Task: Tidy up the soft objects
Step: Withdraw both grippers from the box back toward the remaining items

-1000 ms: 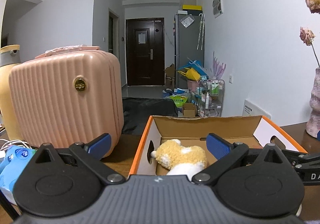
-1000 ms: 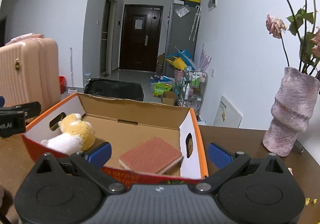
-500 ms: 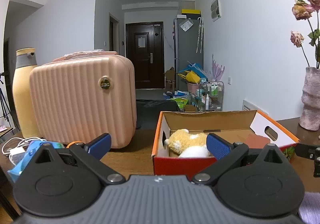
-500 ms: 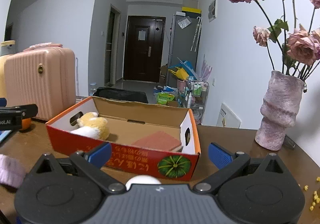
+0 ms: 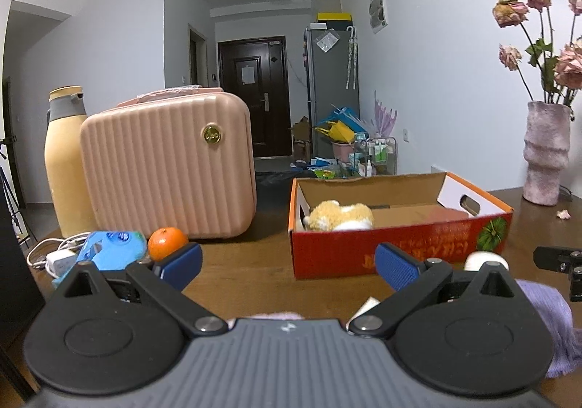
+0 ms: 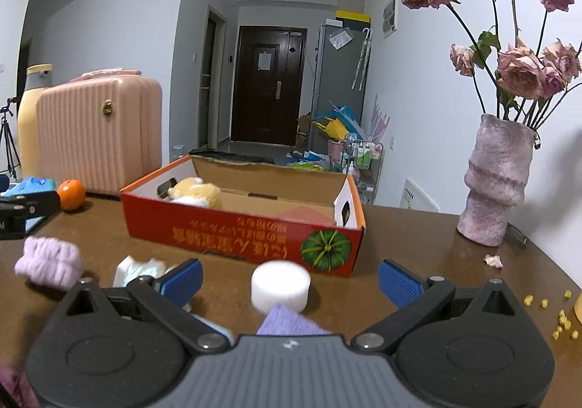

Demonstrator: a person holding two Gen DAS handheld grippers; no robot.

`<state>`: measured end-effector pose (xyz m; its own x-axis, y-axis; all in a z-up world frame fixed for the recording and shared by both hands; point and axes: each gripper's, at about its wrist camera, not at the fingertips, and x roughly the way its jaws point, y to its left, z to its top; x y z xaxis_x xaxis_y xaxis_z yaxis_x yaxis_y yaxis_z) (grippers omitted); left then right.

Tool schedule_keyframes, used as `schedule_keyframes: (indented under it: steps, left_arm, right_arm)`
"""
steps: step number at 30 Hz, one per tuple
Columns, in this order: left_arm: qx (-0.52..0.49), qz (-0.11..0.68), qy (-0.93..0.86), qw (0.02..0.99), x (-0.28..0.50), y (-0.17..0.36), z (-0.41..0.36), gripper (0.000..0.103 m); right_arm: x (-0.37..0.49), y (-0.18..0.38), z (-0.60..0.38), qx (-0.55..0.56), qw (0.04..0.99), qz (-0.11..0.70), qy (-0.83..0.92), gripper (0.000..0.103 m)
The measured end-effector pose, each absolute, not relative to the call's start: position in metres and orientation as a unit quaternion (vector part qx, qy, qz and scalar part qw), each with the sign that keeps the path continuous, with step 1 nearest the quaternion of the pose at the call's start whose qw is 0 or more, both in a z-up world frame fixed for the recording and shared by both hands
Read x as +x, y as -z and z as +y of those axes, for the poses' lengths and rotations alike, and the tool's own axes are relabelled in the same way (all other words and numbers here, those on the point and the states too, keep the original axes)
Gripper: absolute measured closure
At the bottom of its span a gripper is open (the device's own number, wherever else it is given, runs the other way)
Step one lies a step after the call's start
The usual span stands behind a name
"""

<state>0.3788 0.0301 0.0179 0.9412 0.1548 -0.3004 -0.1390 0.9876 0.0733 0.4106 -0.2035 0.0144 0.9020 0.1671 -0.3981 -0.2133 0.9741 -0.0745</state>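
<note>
A red cardboard box [image 5: 400, 255] [image 6: 240, 233] stands on the brown table. Inside lie a yellow-white plush toy [image 5: 340, 215] [image 6: 196, 191] and a reddish sponge pad [image 5: 449, 214] [image 6: 309, 215]. In front of the box sit a white foam cylinder [image 6: 280, 285] [image 5: 483, 260], a purple cloth [image 6: 287, 323] [image 5: 553, 320], a lilac fuzzy band [image 6: 49, 260] and a white wad [image 6: 140, 269]. My left gripper [image 5: 287, 266] is open and empty, back from the box. My right gripper [image 6: 289, 278] is open and empty, just before the foam cylinder.
A pink ribbed case [image 5: 171, 167] [image 6: 100, 131], a yellow jug [image 5: 67, 160], an orange [image 5: 167, 242] [image 6: 71, 194], a blue pack [image 5: 109, 249] and cables sit at the left. A pink vase with dried roses [image 6: 498, 182] [image 5: 545, 153] stands right. Yellow crumbs [image 6: 562, 317] lie near the right edge.
Both grippers have pulled back and lowered away from the box. The loose soft items in front of the box have come into view. Both stay open.
</note>
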Motion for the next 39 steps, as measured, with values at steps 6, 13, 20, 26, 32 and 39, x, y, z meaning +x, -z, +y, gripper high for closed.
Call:
schedule_keyframes:
  steps: [6,13,20,26,32,39]
  left_arm:
    - [0.026,0.161,-0.065,0.985,0.35,-0.016,0.031,0.0]
    - [0.022,0.164,-0.055,0.985,0.318,-0.015,0.03,0.0]
    - [0.007,0.176,-0.039,0.984,0.288,-0.011,0.032,0.0]
    - [-0.009,0.187,-0.033,0.982,0.265,-0.008,0.04,0.0]
    - [-0.024,0.204,-0.036,0.978,0.254,-0.002,0.05,0.0]
    - [-0.02,0.207,-0.042,0.977,0.249,0.001,0.055,0.0]
  right_arm:
    - [0.38,-0.009,-0.202,-0.058,0.974,0.196,-0.1,0.0]
    - [0.345,-0.004,-0.199,-0.054,0.974,0.191,-0.105,0.0]
    - [0.315,0.002,-0.2,-0.036,0.976,0.189,-0.104,0.0]
    - [0.295,0.004,-0.203,-0.021,0.977,0.187,-0.104,0.0]
    - [0.285,0.01,-0.198,-0.022,0.976,0.188,-0.11,0.0]
    - [0.287,0.012,-0.195,-0.014,0.976,0.189,-0.112,0.0]
